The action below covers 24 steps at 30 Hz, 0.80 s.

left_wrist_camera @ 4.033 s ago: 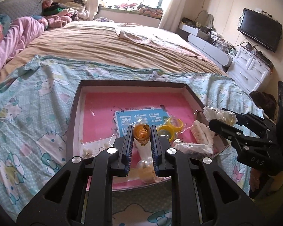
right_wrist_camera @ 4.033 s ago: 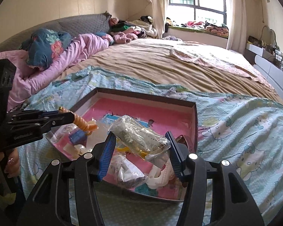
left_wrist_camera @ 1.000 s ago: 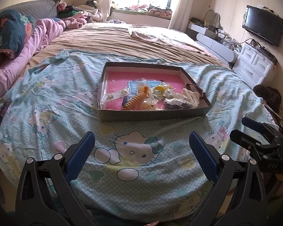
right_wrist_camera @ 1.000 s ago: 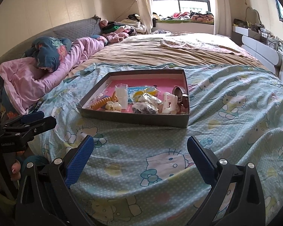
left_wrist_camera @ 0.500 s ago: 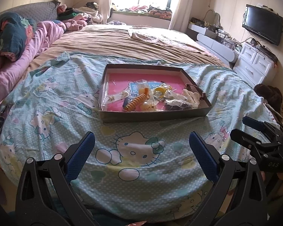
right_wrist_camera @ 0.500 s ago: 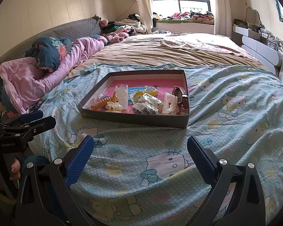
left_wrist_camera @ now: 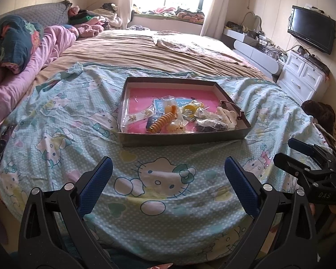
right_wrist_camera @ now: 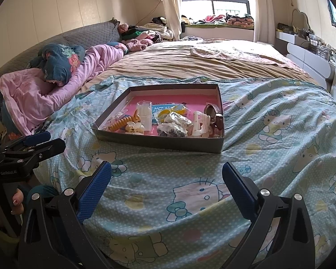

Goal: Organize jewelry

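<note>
Your shallow dark cardboard tray with a pink floor (left_wrist_camera: pixel 186 136) sits on the pale blue cartoon-cat bedsheet (left_wrist_camera: pixel 159 179), holding an orange spiral hair tie (left_wrist_camera: pixel 162 122), a yellow ring (left_wrist_camera: pixel 188 109) and bagged trinkets; your left gripper (left_wrist_camera: pixel 168 174) and right gripper (right_wrist_camera: pixel 166 174) hover near the bed's edge, jaws spread wide, empty.

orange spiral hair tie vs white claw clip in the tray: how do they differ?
Colour: the orange spiral hair tie is orange; the white claw clip is off-white.
Shape: the hair tie is a stretched coil; the claw clip is a wide toothed piece.
Place: the hair tie lies left of centre in the tray; the claw clip sits near its right wall.
Shared: both lie inside the tray, loose, and neither is held.
</note>
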Available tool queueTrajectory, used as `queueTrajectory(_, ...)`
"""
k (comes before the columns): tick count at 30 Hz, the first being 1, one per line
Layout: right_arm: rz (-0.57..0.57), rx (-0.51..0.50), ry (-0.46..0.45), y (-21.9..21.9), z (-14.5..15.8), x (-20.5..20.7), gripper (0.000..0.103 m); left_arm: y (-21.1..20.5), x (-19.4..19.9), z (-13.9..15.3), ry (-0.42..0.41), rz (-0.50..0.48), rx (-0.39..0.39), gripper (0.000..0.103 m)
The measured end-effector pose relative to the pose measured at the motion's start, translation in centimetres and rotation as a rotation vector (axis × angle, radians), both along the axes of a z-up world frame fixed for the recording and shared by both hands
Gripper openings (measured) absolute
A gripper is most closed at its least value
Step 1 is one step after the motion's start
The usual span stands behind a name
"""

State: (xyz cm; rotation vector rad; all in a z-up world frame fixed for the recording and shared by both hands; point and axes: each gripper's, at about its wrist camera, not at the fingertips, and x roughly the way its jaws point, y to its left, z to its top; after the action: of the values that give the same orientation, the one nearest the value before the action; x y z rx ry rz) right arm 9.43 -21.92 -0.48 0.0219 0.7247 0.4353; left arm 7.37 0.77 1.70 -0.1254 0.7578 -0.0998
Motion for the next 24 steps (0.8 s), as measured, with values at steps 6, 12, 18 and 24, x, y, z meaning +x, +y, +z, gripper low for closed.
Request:
queueTrajectory(6, -0.001, -0.004, -0.005, -0.1, 0.06, 0.02, 0.098, 0.01, -0.04, 0.06, 0.0, 0.002, 0.003, 0.093)
queueTrajectory(12, -0.001, -0.004, -0.005, -0.08, 0.05, 0.0, 0.098, 0.15, 0.0, 0.1, 0.003, 0.007, 0.007, 0.093)
queueTrajectory(18, -0.001, -0.005, -0.005, -0.09, 0.05, 0.0, 0.098, 0.26, 0.0, 0.12, 0.003, 0.008, 0.009, 0.093)
queueTrajectory(24, -0.001, -0.005, -0.006, -0.21, 0.11, 0.01, 0.098, 0.28, 0.02, -0.01, 0.005, 0.002, 0.004, 0.094)
